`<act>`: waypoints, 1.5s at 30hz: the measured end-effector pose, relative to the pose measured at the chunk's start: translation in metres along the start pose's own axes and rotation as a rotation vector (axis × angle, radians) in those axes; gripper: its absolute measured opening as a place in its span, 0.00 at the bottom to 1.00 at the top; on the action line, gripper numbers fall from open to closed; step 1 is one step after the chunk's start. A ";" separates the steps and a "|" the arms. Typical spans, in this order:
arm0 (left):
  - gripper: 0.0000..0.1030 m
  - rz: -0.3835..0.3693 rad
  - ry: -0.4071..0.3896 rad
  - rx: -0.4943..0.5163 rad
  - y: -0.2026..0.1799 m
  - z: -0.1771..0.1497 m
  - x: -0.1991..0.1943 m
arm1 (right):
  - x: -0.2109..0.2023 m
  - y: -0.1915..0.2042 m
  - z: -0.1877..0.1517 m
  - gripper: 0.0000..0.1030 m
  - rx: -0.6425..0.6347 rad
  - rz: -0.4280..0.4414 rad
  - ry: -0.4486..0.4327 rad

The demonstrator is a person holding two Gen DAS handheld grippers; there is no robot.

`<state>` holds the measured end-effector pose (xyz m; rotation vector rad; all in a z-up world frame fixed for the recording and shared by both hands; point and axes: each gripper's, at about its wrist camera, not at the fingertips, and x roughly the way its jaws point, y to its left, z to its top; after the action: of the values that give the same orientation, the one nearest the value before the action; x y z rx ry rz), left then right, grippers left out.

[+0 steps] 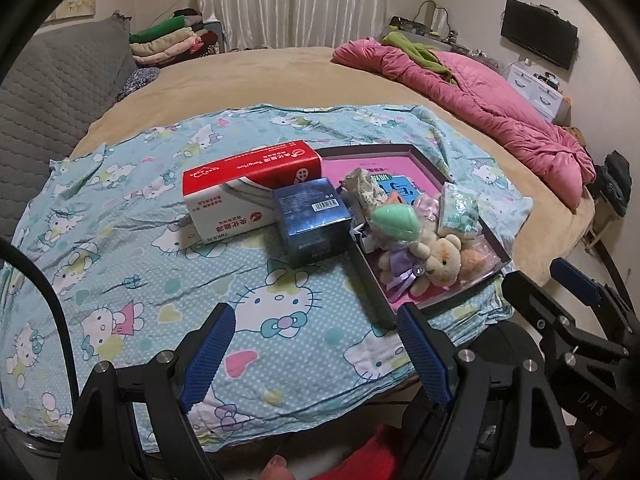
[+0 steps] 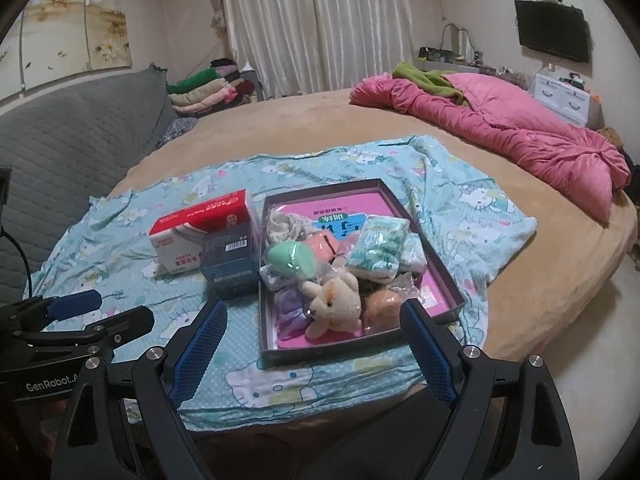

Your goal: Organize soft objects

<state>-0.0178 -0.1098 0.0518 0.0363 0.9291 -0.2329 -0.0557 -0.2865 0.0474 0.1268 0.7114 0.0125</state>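
Soft toys and wrapped packets crowd a shallow dark tray (image 2: 456,305) on a cartoon-cat sheet (image 2: 472,216) spread over a tan bed (image 2: 312,120) — both claws hang spread and empty above the near edge.

In the tray, a cream teddy bear (image 2: 334,300) lies at the front beside a peach plush ball (image 2: 382,306), with a mint-green sponge (image 2: 290,260) and a green-and-white tissue pack (image 2: 378,248) behind it. Just left of the tray stand a dark blue box (image 2: 230,266) and a red-and-white carton (image 2: 196,232), touching each other. The left claw (image 1: 316,354) hovers over bare sheet, the right claw (image 2: 314,354) before the tray's front wall — neither touches anything. A pink quilt (image 2: 520,136) lies bunched at the bed's far right.
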 end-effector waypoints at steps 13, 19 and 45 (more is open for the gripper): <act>0.80 -0.001 0.004 0.004 -0.001 -0.002 0.001 | 0.005 0.000 -0.002 0.86 0.007 0.016 0.028; 0.80 0.000 0.008 0.013 -0.003 -0.002 0.002 | 0.005 -0.002 -0.002 0.86 0.013 0.017 0.027; 0.80 0.008 0.033 0.012 -0.001 -0.004 0.009 | 0.003 0.001 -0.002 0.86 0.004 0.020 0.021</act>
<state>-0.0156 -0.1117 0.0423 0.0553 0.9601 -0.2314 -0.0545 -0.2846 0.0441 0.1373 0.7311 0.0315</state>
